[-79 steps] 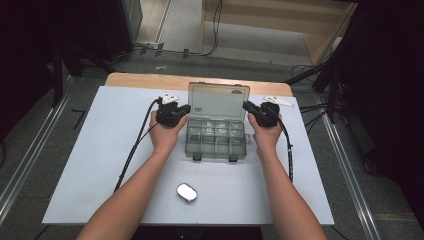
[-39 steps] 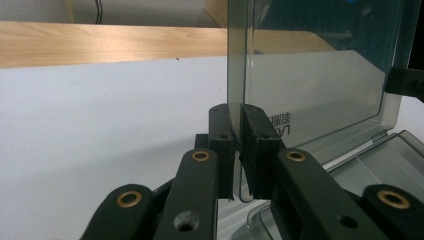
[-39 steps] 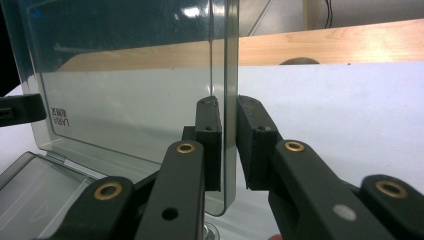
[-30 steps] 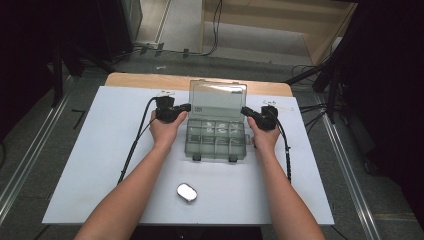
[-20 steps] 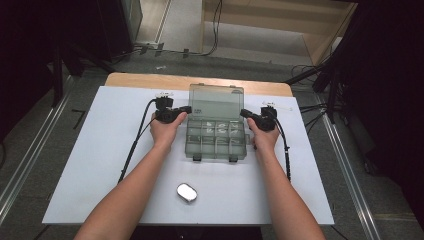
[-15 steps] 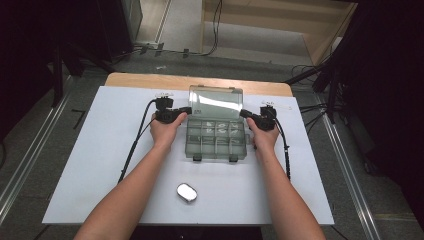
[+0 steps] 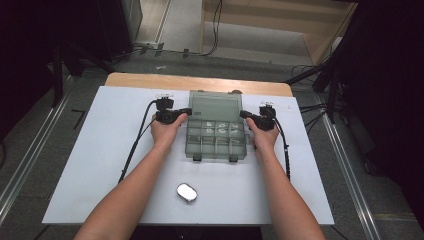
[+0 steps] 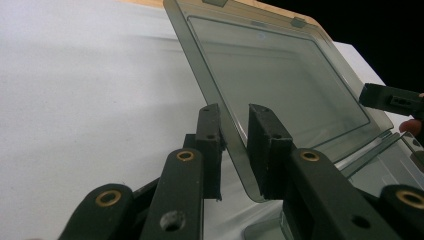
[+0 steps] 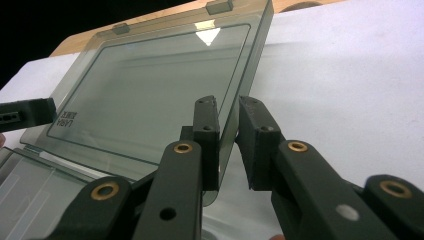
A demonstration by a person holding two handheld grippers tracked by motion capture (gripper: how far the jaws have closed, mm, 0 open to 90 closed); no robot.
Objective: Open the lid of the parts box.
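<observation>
A smoky clear compartment box [image 7: 216, 142] sits mid-table with its lid [image 7: 215, 104] swung open and tilted back. My left gripper [image 7: 187, 111] is at the lid's left edge and my right gripper [image 7: 243, 114] at its right edge. In the left gripper view the lid [image 8: 280, 80] edge runs between the jaws of my left gripper [image 8: 234, 145], which have just been opening, leaving slack beside the rim. In the right gripper view my right gripper [image 9: 229, 140] is shut on the lid [image 9: 150, 85] rim.
A small white oval object [image 7: 186, 192] lies near the front of the white mat [image 7: 100, 150]. Black cables [image 7: 137, 145] trail from both grippers toward the front. Beyond the wooden table edge [image 7: 150, 80] are dark floor and frames.
The lid has tipped farther back, away from the person, and now stands lower. Both hands have stayed beside the box.
</observation>
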